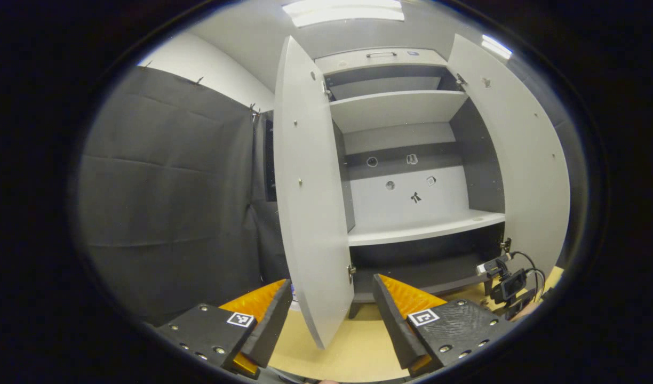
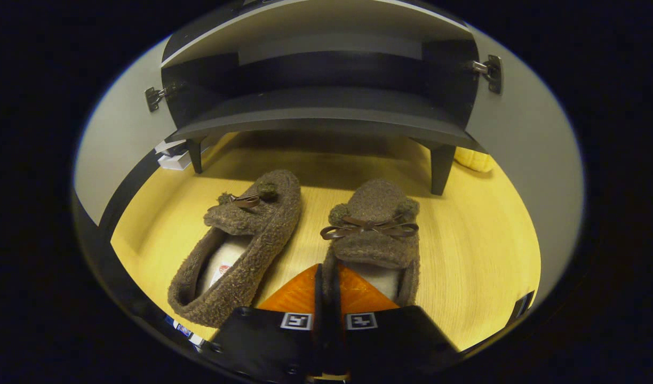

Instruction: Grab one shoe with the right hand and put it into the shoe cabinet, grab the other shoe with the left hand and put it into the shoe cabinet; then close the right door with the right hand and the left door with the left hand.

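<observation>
Fingers of right gripper (image 2: pixel 326 277) were seen pressed together on the rim of right shoe (image 2: pixel 377 234); left gripper (image 1: pixel 332 312) was held wide apart, empty, before open shoe cabinet (image 1: pixel 412 181).

Two brown fuzzy slippers w/ brown bows on the wood floor, just in front of the shoe cabinet (image 2: pixel 326 114), toes toward it. Left shoe (image 2: pixel 241 245): angled, toe tilted right, pale lining + label visible inside. Right shoe (image 2: pixel 377 234): roughly straight, heel end partly hidden. Shoes side by side, narrow gap btwn, not touching. Cabinet (image 1: pixel 406 160): grey/white, on short dark legs, shelves inside. Left door (image 1: pixel 308 202) & right door (image 1: pixel 518 154) both swung wide open.
</observation>
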